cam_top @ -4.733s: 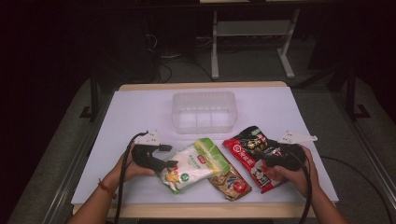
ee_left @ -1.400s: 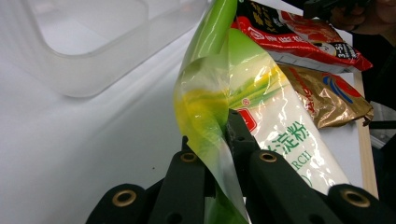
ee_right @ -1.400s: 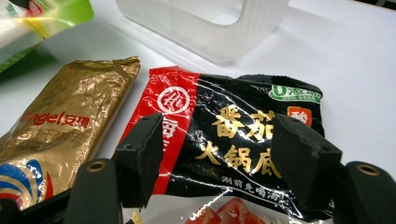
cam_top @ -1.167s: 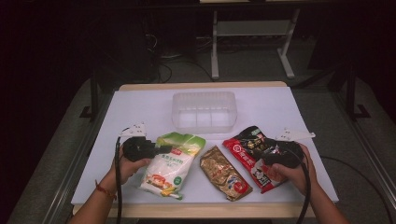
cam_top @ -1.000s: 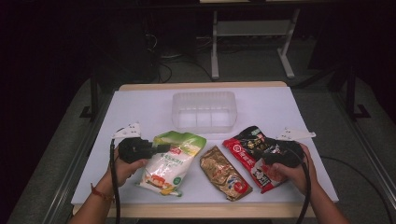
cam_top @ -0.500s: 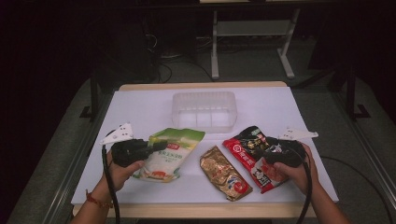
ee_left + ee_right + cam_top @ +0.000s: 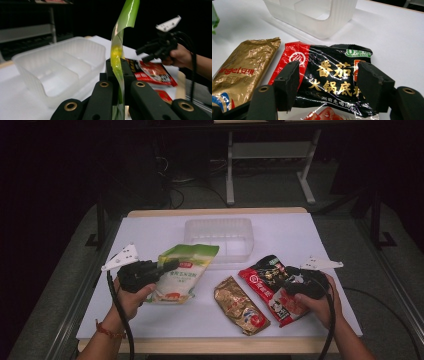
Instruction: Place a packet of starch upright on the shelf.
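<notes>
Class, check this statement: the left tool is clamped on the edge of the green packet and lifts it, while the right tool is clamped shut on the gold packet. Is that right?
Not quite. The right tool stands open over the red and black packet, as the right gripper view shows; the gold packet lies untouched beside it. The rest holds: the left tool is clamped on the green packet's edge, lifting it.

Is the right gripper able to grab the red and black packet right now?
Probably yes. The right gripper hangs over the red and black packet with its jaws open on either side of it. Nothing lies on top; the gold packet sits beside it, out of the way.
</notes>
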Tool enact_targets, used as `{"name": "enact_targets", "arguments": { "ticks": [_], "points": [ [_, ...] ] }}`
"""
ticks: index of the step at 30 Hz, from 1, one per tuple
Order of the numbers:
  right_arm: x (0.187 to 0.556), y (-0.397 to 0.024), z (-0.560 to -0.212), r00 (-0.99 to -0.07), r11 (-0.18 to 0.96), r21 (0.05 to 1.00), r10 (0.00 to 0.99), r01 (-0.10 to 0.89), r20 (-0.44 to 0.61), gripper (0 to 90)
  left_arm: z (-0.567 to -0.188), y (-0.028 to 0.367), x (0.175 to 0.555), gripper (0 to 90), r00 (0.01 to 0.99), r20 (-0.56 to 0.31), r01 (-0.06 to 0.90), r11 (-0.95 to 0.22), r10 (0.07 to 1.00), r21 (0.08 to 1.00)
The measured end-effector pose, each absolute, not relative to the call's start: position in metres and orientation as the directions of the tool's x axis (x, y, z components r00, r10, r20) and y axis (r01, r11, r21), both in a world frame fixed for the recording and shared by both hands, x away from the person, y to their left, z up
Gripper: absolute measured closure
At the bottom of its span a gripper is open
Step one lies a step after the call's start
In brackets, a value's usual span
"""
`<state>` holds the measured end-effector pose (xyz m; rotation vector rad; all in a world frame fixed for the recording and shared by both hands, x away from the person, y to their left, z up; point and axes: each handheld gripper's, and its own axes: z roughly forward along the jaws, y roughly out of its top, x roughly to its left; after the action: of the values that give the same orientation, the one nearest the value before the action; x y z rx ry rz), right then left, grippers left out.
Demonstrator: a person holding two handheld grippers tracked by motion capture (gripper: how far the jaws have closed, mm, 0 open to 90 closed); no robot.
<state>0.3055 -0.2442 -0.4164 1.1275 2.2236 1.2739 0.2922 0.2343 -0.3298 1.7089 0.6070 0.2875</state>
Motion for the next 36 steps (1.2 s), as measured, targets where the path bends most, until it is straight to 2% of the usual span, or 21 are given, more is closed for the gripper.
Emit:
{"name": "enact_targets", "arguments": {
  "ticks": [16,23,36],
  "points": [
    [0.303,-0.247,-0.417,-0.621,0.281,0.839,0.780,0.465,0.083,34.1,-0.307,0.209,0.338,89.8,0.734,-0.201,0.241,0.027,0.649,0.970],
    [0.302,-0.249,-0.417,-0.616,0.280,0.839,0.783,0.467,0.082,34.0,-0.301,0.192,0.372,89.8,0.693,-0.192,0.237,0.032,0.695,0.971],
    [0.301,-0.250,-0.418,-0.620,0.289,0.837,0.781,0.465,0.075,34.0,-0.315,0.173,0.421,89.8,0.587,-0.217,0.259,0.072,0.780,0.963]
  ]
}}
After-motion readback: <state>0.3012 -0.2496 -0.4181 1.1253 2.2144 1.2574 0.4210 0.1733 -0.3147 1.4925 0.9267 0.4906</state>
